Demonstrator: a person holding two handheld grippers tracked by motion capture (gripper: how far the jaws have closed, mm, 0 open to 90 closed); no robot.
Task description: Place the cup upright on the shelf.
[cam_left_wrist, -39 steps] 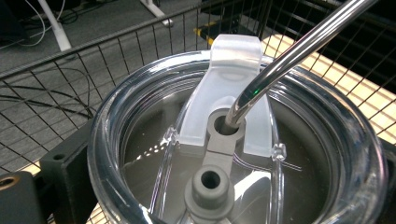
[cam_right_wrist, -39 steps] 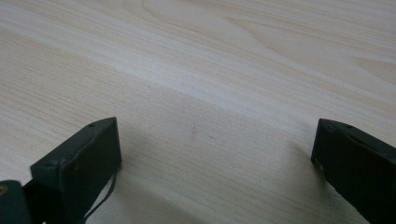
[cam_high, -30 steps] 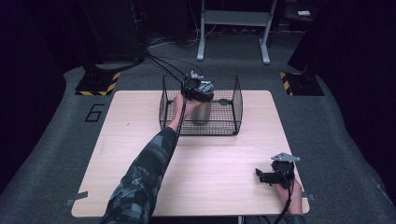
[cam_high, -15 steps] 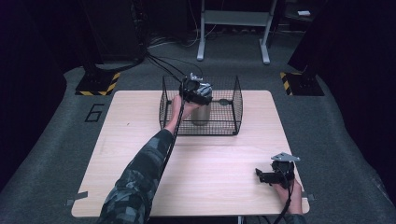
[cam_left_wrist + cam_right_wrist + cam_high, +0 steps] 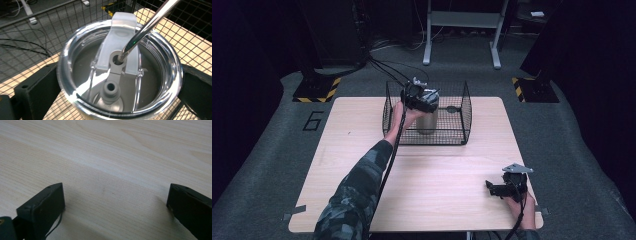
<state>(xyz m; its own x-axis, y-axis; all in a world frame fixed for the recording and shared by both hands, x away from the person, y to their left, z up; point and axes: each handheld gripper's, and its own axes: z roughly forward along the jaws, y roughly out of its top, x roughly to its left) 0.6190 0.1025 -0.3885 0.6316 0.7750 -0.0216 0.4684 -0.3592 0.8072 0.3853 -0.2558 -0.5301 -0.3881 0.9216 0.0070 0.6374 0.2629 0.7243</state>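
Observation:
A steel tumbler stands upright inside a black wire basket at the far middle of the table. My left gripper comes down on its top and is shut on it. In the left gripper view the black fingers press both sides of the tumbler's clear lid, and a metal straw runs through the lid's hole. My right gripper rests open near the table's front right corner. In the right gripper view bare wood lies between its jaws.
The light wooden table is bare between the basket and the right gripper. Behind the table lie black cables, a metal stand and yellow-black striped floor plates.
The left gripper and the tumbler have sunk slightly lower in the basket. The right gripper has stayed where it was.

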